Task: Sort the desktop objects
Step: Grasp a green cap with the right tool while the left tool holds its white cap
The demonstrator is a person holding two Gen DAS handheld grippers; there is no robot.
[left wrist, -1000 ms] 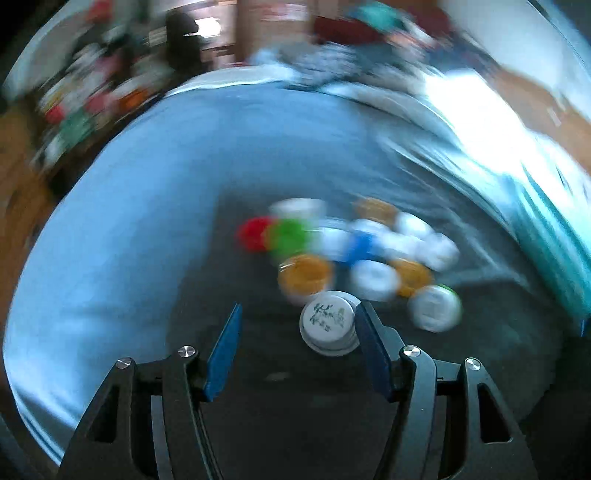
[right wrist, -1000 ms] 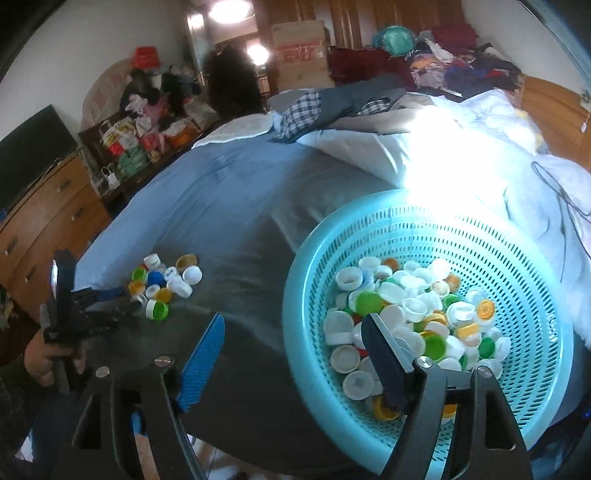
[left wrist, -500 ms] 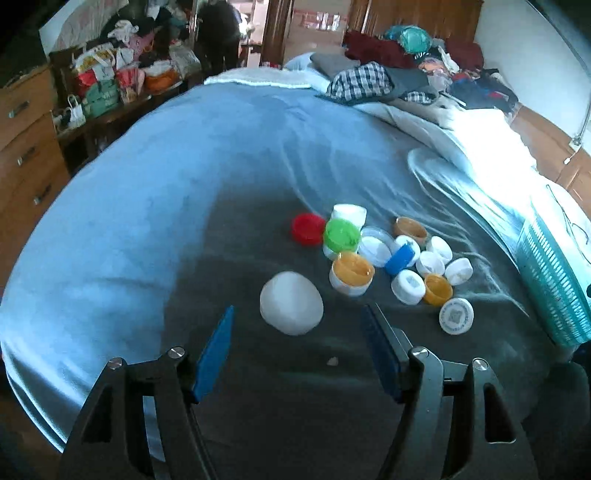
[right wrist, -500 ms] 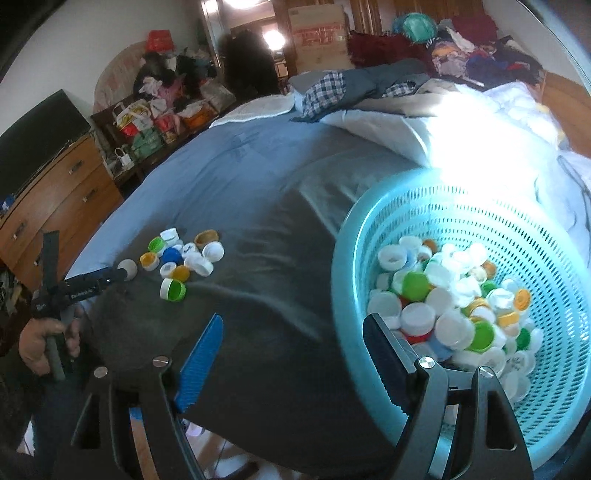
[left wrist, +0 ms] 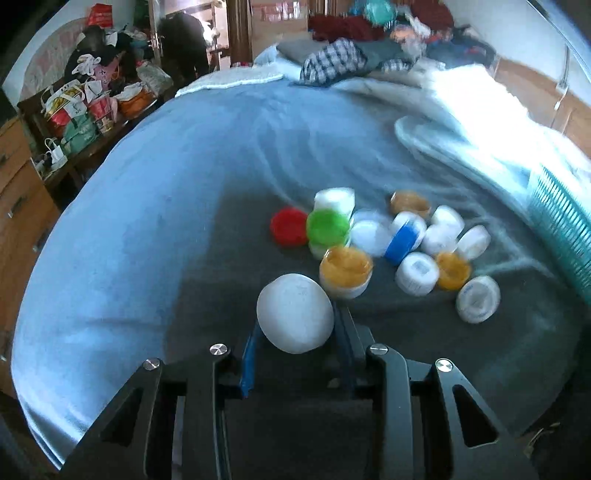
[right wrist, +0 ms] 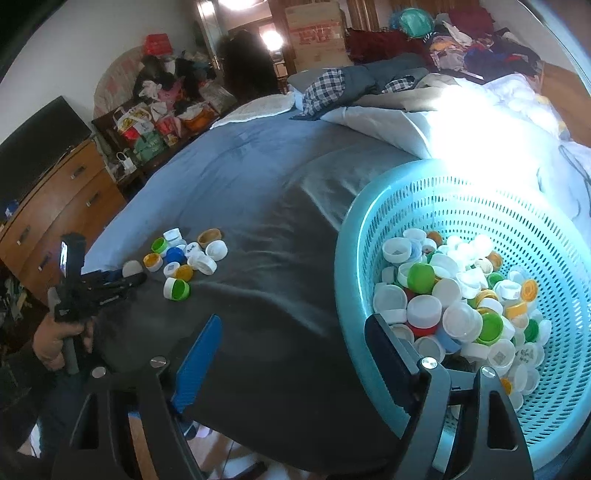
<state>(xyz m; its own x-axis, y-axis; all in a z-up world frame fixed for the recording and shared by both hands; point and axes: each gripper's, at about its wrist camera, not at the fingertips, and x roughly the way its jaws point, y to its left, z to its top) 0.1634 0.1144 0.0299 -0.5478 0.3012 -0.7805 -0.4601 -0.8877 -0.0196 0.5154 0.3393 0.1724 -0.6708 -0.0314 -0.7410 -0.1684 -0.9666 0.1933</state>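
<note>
between blue pads: left gripper (left wrist: 295, 341) is closing, pinching a plain white cap (left wrist: 294, 313)
right gripper (right wrist: 291, 363): spreading wide, holding nothing
open room: bare bedspread (left wrist: 147, 206) lying left

A wooden dresser (right wrist: 55, 206) stands at nine o'clock, a cardboard box (right wrist: 317, 33) at twelve, piled clothes (right wrist: 480, 40) at one.

blurred: loose caps (left wrist: 388, 236) | cut off: basket (left wrist: 561, 225) right edge | hidden: tool pads behind white cap (left wrist: 295, 314)
</note>
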